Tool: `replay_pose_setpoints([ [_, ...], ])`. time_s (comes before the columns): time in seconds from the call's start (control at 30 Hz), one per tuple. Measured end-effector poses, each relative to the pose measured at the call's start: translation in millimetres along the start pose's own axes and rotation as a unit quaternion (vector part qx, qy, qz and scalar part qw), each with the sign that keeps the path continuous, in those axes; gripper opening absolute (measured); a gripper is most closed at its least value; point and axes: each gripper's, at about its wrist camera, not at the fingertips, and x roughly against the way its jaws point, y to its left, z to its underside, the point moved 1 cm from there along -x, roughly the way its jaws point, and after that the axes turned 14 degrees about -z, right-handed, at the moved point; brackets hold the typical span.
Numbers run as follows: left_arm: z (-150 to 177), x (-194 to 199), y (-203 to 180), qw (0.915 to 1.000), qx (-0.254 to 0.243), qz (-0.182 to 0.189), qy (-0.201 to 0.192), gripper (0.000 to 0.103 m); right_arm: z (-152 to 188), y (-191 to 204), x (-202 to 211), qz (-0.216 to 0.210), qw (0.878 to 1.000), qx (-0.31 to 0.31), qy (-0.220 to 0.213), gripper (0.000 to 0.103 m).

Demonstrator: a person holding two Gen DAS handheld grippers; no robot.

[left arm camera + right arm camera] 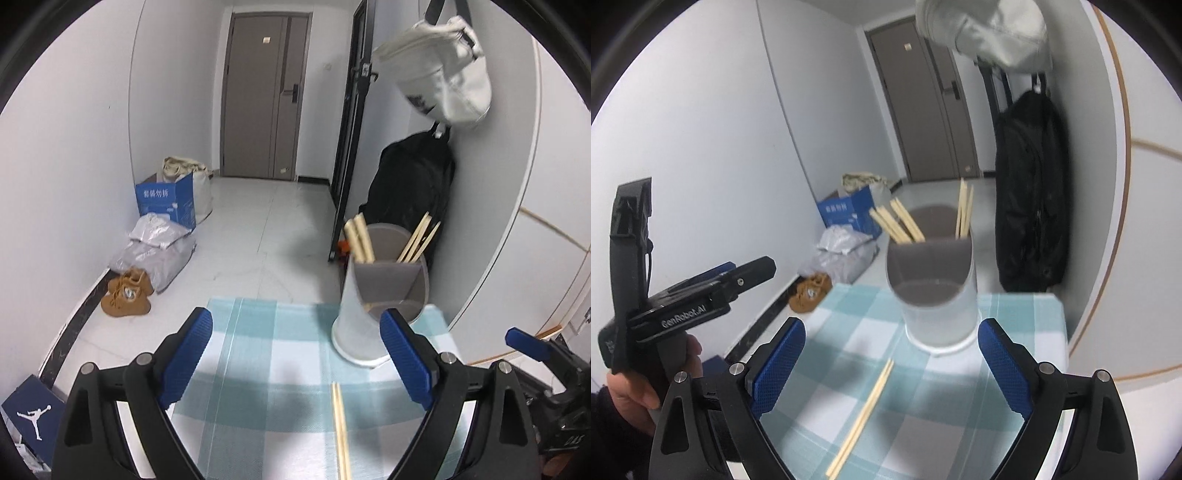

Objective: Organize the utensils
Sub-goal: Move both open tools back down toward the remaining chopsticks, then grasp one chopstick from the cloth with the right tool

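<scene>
We already have several chopsticks standing in the holder (pixel 932 280), one pair (pixel 862 417) lies on the tabletop (pixel 1027 317), and both hand-held grippers, left (pixel 295 358) and right (pixel 890 365), are wide and empty.

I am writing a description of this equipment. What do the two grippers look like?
Both the left gripper and the right gripper have black frames, silver pivot screws and blue ribbed finger pads. The left one's body reads "GenRobot.AI" in white; a dark sleeve shows at that hand.
</scene>
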Motion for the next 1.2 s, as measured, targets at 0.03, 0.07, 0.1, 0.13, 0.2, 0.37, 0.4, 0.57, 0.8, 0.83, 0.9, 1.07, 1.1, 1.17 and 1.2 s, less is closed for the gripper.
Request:
replay_pose_setpoints([
  [0.03,3.7,-3.1,2.9,1.0,0.003,-0.001,0.003,0.089,2.3,-2.0,-4.6,0.003,1.0,-0.003,0.008,0.094],
  [0.07,7.1,-7.3,6.0,0.9999,0.009,-0.002,0.007,0.089,4.9,-2.8,-8.1,0.005,1.0,-0.005,0.016,0.094],
  [0.1,9.1,-9.5,7.9,0.9999,0.011,-0.001,0.01,0.089,6.8,-4.1,-12.5,0.006,1.0,-0.008,0.023,0.093],
  [0.13,10.6,-12.5,9.8,0.9998,0.013,-0.002,0.014,0.089,8.7,-5.2,-17.7,0.007,0.999,-0.011,0.032,0.092],
  [0.2,13.2,-18.9,13.2,0.9997,0.014,-0.006,0.02,0.089,13.5,-7.4,-28.6,0.009,0.998,-0.018,0.051,0.088],
  [0.37,19.7,-34.5,26.0,0.9982,0.021,-0.019,0.053,0.089,29.5,-18.1,-71.6,-0.01,0.988,-0.056,0.141,0.054],
  [0.4,20.1,-38.2,29.7,0.9974,0.028,-0.017,0.065,0.089,34.6,-19.3,-81.5,-0.014,0.984,-0.063,0.163,0.047],
  [0.57,23.3,-55.4,48.2,0.9913,0.064,-0.021,0.113,0.089,49.1,-24.8,-121.1,-0.011,0.972,-0.074,0.223,0.039],
  [0.8,21.5,-59.3,63.1,0.9888,0.066,-0.069,0.115,0.089,67.5,-37.4,-171.1,0.013,0.95,-0.104,0.295,0.027],
  [0.83,22.1,-59.9,65.6,0.9882,0.067,-0.071,0.118,0.089,68.5,-39.1,-174.9,0.016,0.948,-0.109,0.299,0.027],
  [0.9,23.7,-59.9,68.6,0.9874,0.071,-0.068,0.124,0.089,66.6,-38.6,-178.8,0.023,0.947,-0.107,0.302,0.027],
  [1.07,23.8,-59.3,74.7,0.9844,0.086,-0.068,0.138,0.089,63.2,-22.5,-193.4,0.067,0.936,-0.05,0.343,0.023],
  [1.1,23.6,-57.9,75.7,0.9843,0.089,-0.068,0.136,0.089,62.2,-18.7,-196.0,0.076,0.933,-0.04,0.35,0.023],
  [1.17,21.5,-58.8,77.2,0.984,0.092,-0.072,0.135,0.089,59.5,-11.7,-202.6,0.093,0.925,-0.018,0.369,0.023],
  [1.2,21.8,-58.0,77.3,0.9838,0.093,-0.072,0.136,0.089,58.8,-11.4,-203.8,0.095,0.922,-0.014,0.374,0.023],
])
